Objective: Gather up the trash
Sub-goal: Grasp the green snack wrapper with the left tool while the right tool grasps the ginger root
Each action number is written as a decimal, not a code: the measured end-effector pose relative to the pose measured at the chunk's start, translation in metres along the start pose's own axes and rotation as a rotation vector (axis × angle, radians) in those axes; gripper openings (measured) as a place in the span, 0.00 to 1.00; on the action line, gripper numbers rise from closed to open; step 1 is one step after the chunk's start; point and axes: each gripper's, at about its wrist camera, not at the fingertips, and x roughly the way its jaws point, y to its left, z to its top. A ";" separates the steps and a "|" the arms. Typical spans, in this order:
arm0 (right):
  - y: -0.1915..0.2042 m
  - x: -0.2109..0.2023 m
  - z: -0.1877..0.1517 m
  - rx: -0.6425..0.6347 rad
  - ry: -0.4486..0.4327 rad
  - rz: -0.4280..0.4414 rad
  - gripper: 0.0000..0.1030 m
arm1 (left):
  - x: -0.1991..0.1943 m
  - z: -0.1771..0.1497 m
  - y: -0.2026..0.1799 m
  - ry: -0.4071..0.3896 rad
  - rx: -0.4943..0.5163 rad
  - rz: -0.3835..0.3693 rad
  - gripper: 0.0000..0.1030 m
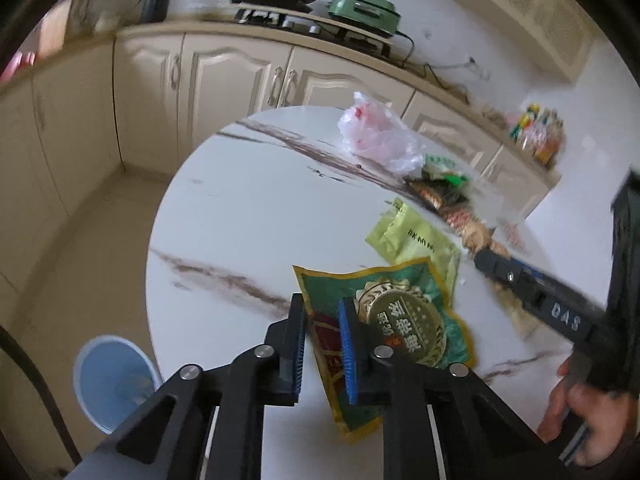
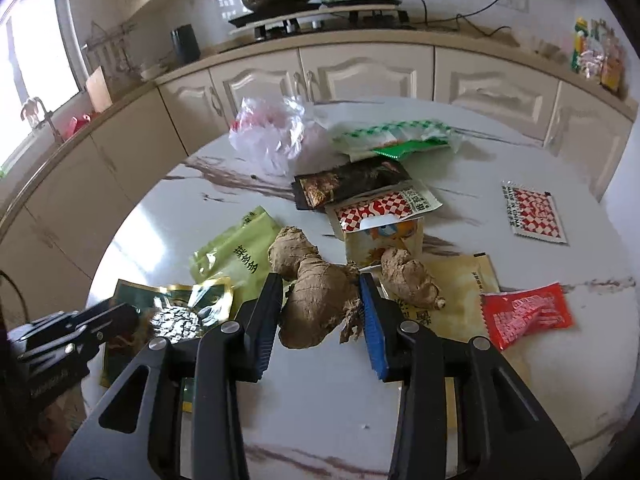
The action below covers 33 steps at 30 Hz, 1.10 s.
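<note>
My left gripper (image 1: 322,308) is shut on the edge of a green and gold snack wrapper (image 1: 400,320), held just above the round marble table (image 1: 240,216). The wrapper also shows in the right wrist view (image 2: 176,308). My right gripper (image 2: 320,288) is shut on a large piece of ginger (image 2: 316,296) over the table. A light blue trash bin (image 1: 112,380) stands on the floor below the table's left edge. A pale green wrapper (image 2: 236,252) lies beside the ginger.
A second ginger piece (image 2: 412,276), a red sachet (image 2: 524,316), checkered packets (image 2: 534,214), a dark wrapper (image 2: 352,184), a green striped bag (image 2: 396,136) and a crumpled plastic bag (image 2: 272,132) lie on the table. Kitchen cabinets (image 2: 360,68) and a stove (image 2: 312,12) stand behind.
</note>
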 end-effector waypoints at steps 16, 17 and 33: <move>0.015 -0.050 -0.001 -0.001 -0.101 0.085 0.35 | -0.069 -0.004 -0.008 -0.154 0.019 0.023 0.00; 0.019 -0.057 0.000 -0.007 -0.117 0.093 0.35 | -0.075 -0.005 -0.011 -0.166 0.024 0.019 0.00; 0.074 -0.113 0.002 -0.078 -0.216 0.150 0.35 | -0.151 -0.028 -0.025 -0.310 0.119 -0.031 0.00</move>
